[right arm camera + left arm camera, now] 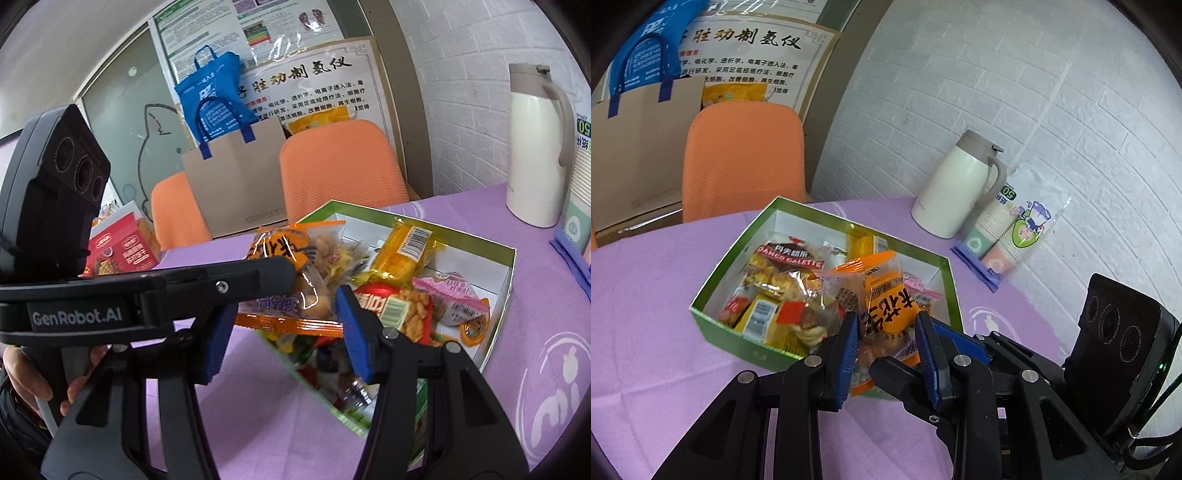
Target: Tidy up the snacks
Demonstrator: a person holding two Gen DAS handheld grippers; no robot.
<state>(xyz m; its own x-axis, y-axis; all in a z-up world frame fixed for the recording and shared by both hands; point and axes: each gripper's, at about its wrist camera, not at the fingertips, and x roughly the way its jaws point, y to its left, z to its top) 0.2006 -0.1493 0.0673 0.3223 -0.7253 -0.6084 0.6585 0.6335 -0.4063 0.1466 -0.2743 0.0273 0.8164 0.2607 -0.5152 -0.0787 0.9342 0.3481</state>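
Snacks fill a green box (713, 325) with a white inside, which sits on a purple tablecloth (646, 332). Going left to right in the left wrist view, an orange chair (742, 158) stands behind the table with a tan paper bag (635, 147) and a blue tote (653, 48) beside it, then comes the box, holding a clear pack of biscuits with a red label (786, 273) at its left side and a yellow packet at the back. Just in front of the box, the left gripper (886, 328) is closed nearly all the way, its 2 blue pads pinching an orange snack bag (886, 306) with black lettering, held above the box's near edge. Further right, a white thermos jug (953, 192) stands by the brick wall, touching a sleeve of paper cups (1008, 229) that lies on the cloth, and the right gripper's black camera block shows at the far right. In the right wrist view, a hand (26, 373) grips the left tool's handle at the left edge, a red carton (122, 247) lies beyond it, and the orange bag hangs from the left tool over the box. The right gripper (284, 332) stands about half open above the box's near corner, with nothing pressed between its pads. To its right a yellow wrapped roll (402, 251) and a pink packet (450, 295) lie in the box.
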